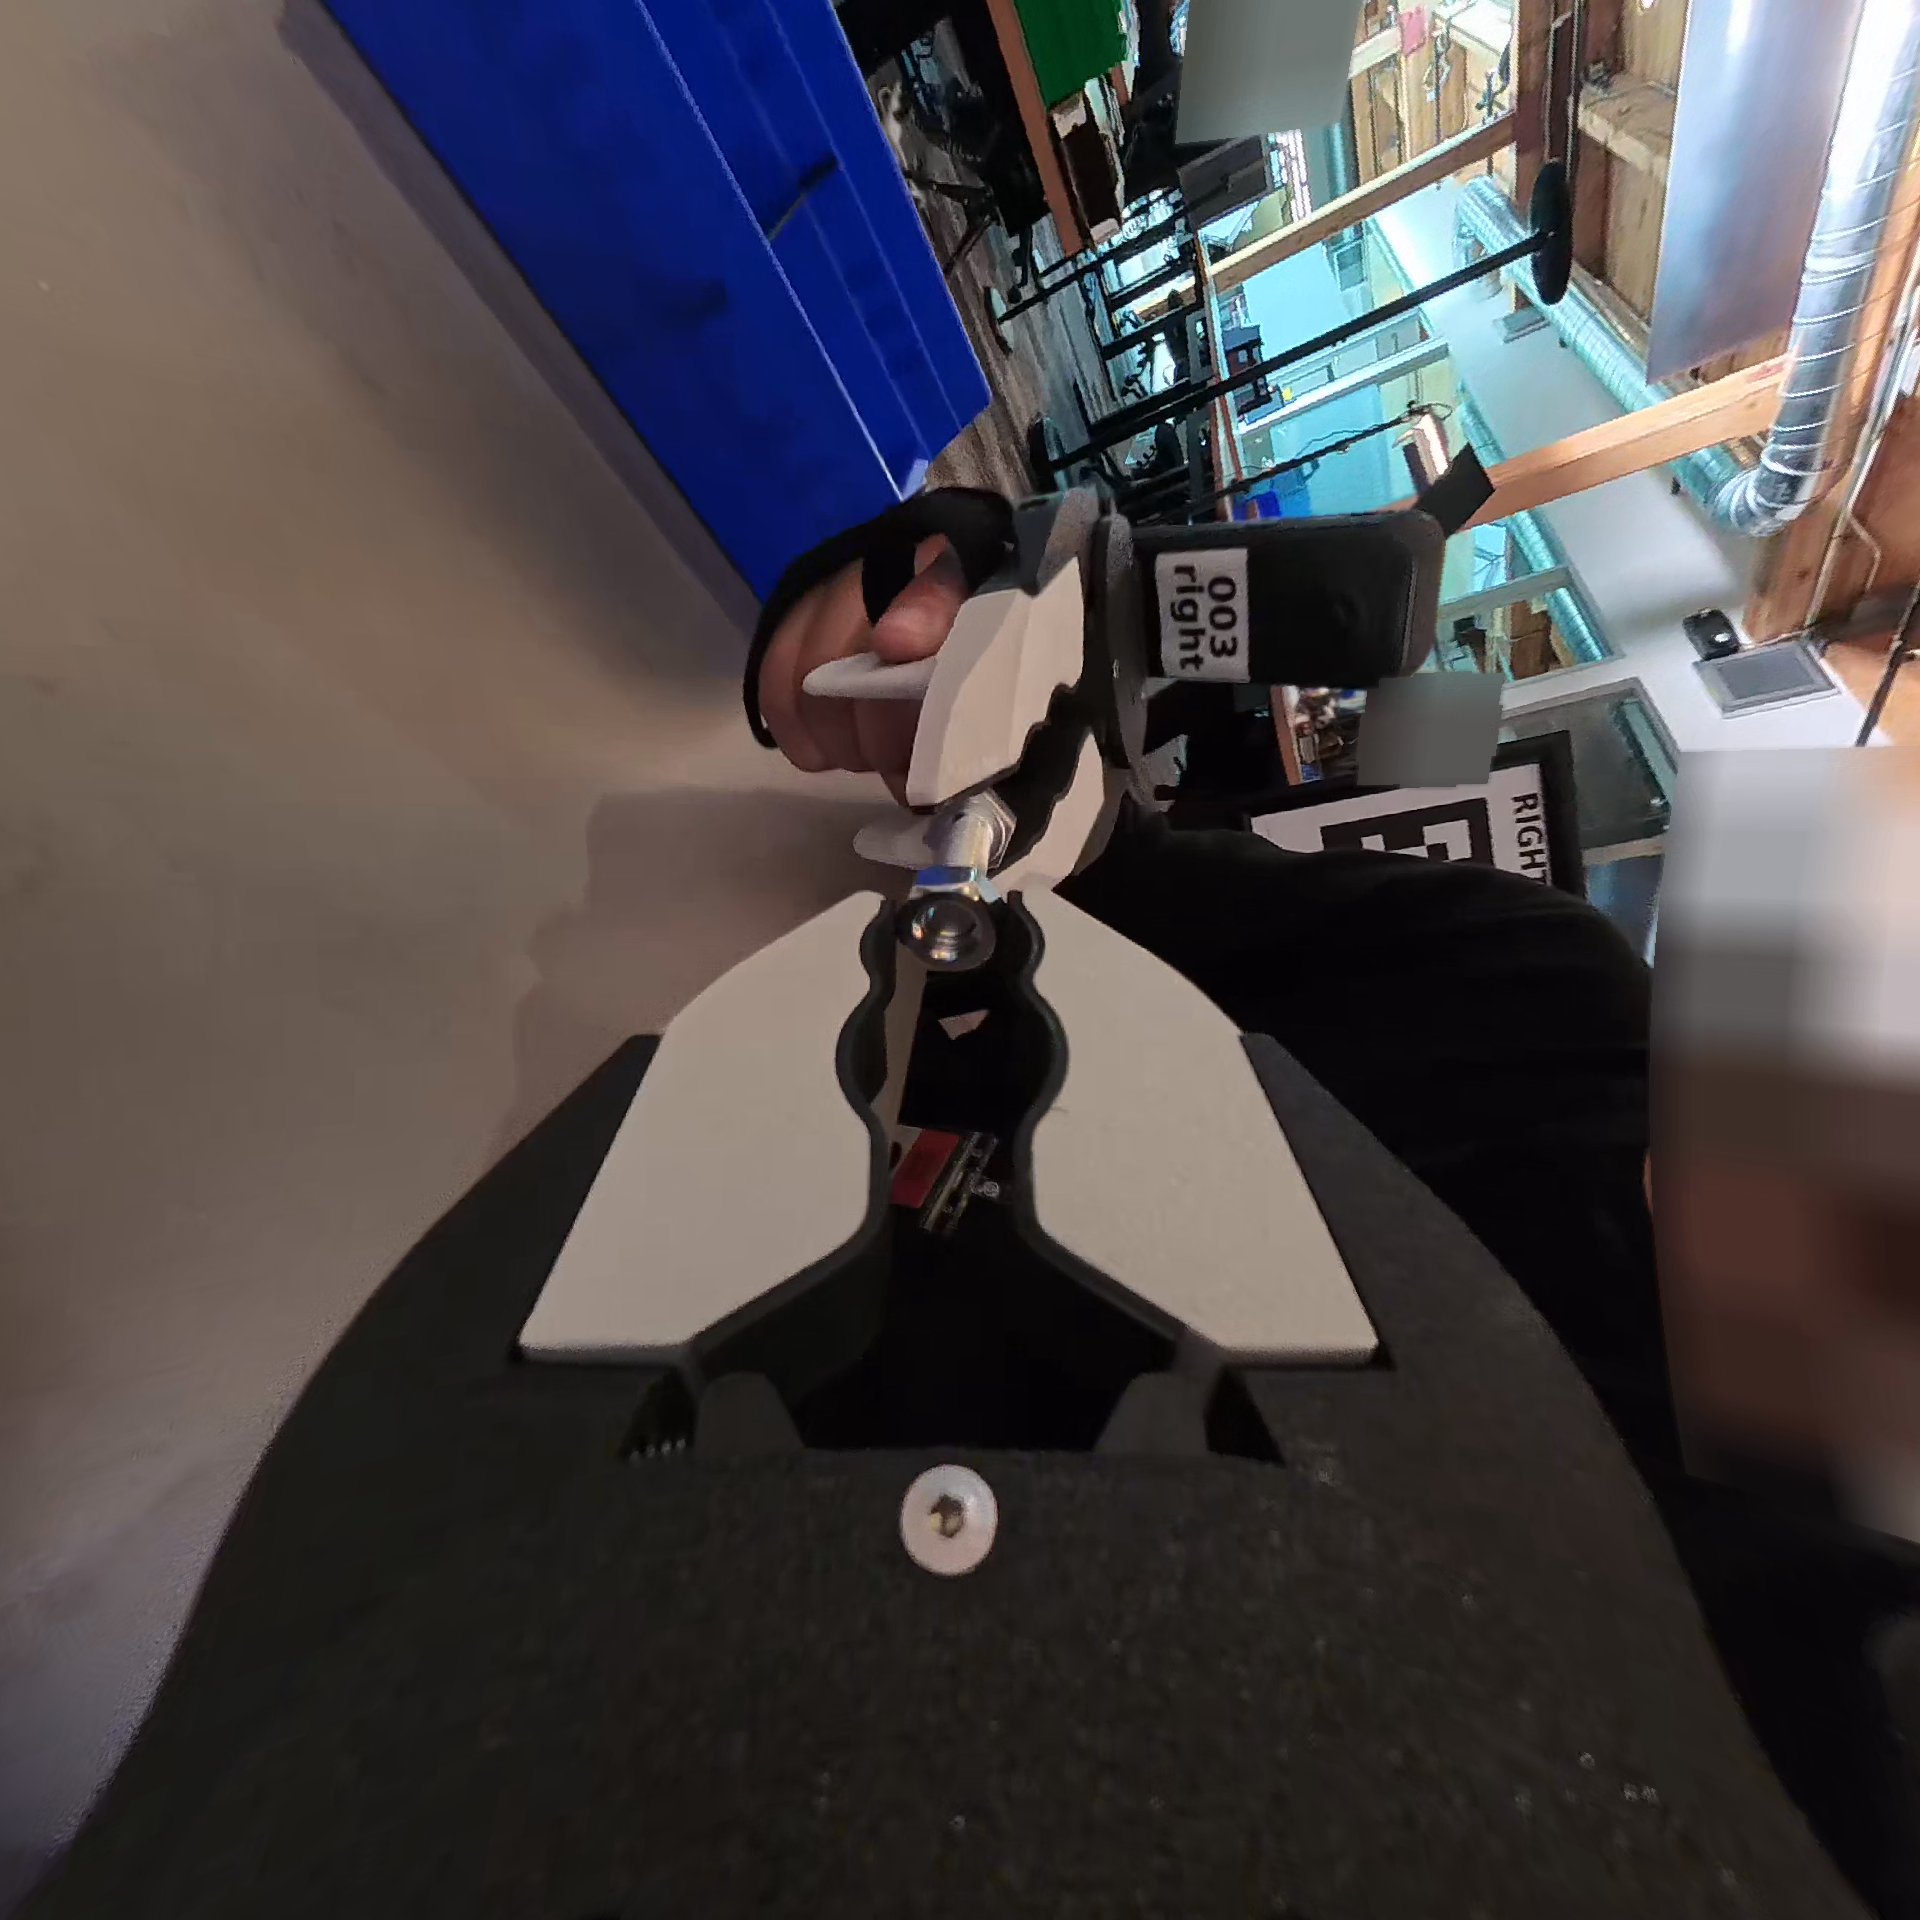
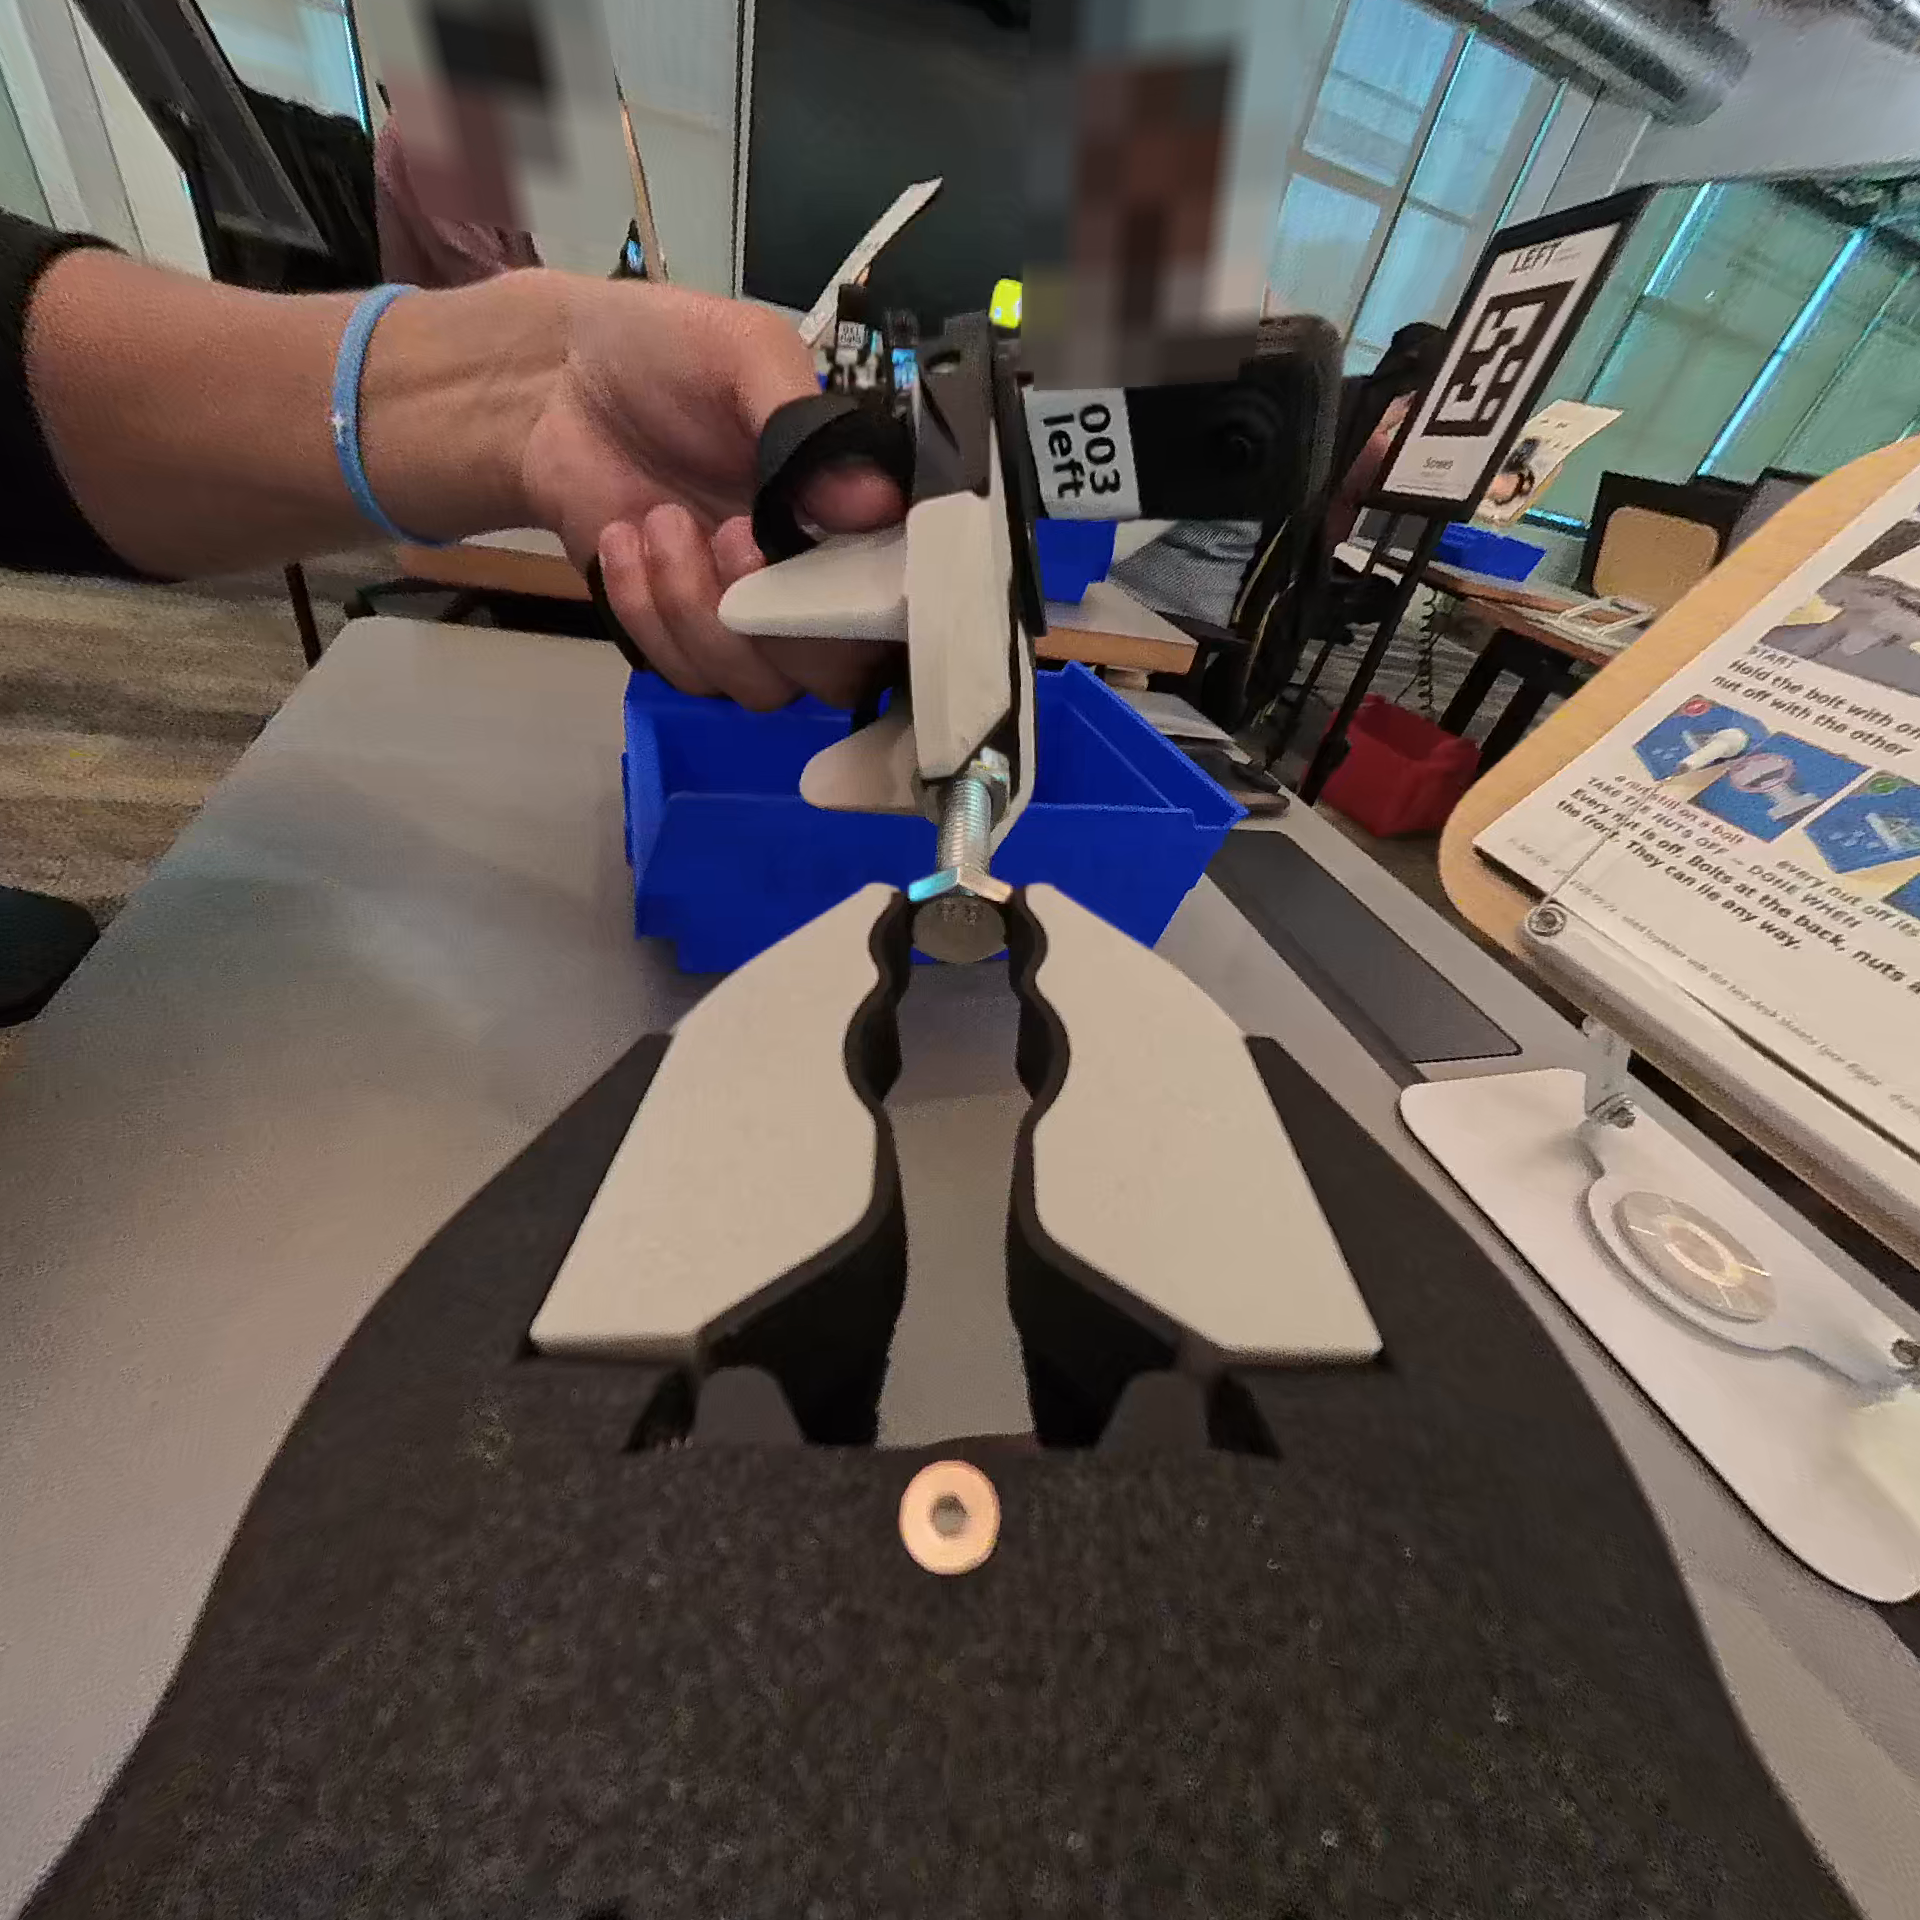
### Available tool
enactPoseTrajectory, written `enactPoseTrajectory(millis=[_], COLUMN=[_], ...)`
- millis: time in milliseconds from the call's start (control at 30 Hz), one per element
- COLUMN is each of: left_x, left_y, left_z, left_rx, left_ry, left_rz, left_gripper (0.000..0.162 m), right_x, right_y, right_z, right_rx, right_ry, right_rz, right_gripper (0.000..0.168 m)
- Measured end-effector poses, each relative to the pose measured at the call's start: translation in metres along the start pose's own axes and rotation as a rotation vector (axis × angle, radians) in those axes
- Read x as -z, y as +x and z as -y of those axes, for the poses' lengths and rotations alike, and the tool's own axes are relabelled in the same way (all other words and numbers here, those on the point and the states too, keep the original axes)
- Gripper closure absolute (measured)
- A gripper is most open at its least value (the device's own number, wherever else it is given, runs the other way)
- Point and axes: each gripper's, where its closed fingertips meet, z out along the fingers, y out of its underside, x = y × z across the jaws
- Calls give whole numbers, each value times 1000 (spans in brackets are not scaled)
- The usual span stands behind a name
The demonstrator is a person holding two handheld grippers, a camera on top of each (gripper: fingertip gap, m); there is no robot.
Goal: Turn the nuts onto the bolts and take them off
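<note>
A silver threaded steel bolt is held in the air above the grey table, in front of the blue plastic bin. Its hexagonal head is pinched between the narrowly parted tips of the right gripper. The far threaded end is clamped by the left gripper, beside a silver hex nut.

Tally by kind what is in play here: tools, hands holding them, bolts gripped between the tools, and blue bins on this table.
Tools: 2, the left tool and the right tool
Hands: 2, the left hand and the right hand
Bolts: 1, the bolt, gripped by both tools
Blue bins: 1, the blue bin
Total: 6
</note>
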Motion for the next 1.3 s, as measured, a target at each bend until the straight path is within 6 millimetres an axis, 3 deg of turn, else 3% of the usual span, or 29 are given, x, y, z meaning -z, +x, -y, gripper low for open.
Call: enactPoseTrajectory(millis=[100,200,300,500,567,700,767,867,967,1133,1200,1300], left_x=[1,4,14,7,-1,-8,-8,-8,-8,-7,-7,-7], left_y=[2,7,11,10,8,12,14,13,8,2,3,6], left_z=[1,11,21,4,-5,-7,-6,-5,-2,3,1,-1], left_rx=[-9,-129,-374,-757,-845,-920,-909,-803,-531,76,87,-99], left_ry=[21,67,139,28,-37,-44,-35,-39,-37,43,50,33], left_rz=[-36,-1,112,270,306,311,294,260,198,-37,-88,-21], left_gripper=[142,119,119,116,116,132,144,144,144,145,144,142], right_x=[1,2,4,6,8,7,6,6,3,-1,0,1], right_y=[1,3,3,-4,-6,-15,-16,-13,-10,-2,-3,-5], right_z=[2,2,7,16,18,17,16,15,6,-5,-3,-1], right_rx=[-61,-145,-243,-566,-646,-687,-673,-607,-388,96,117,34], right_ry=[16,39,79,178,214,195,188,185,129,-25,-35,-8], right_rz=[21,52,100,320,383,465,452,404,257,-44,-40,16], right_gripper=[151,151,151,151,150,150,150,151,151,150,150,150])
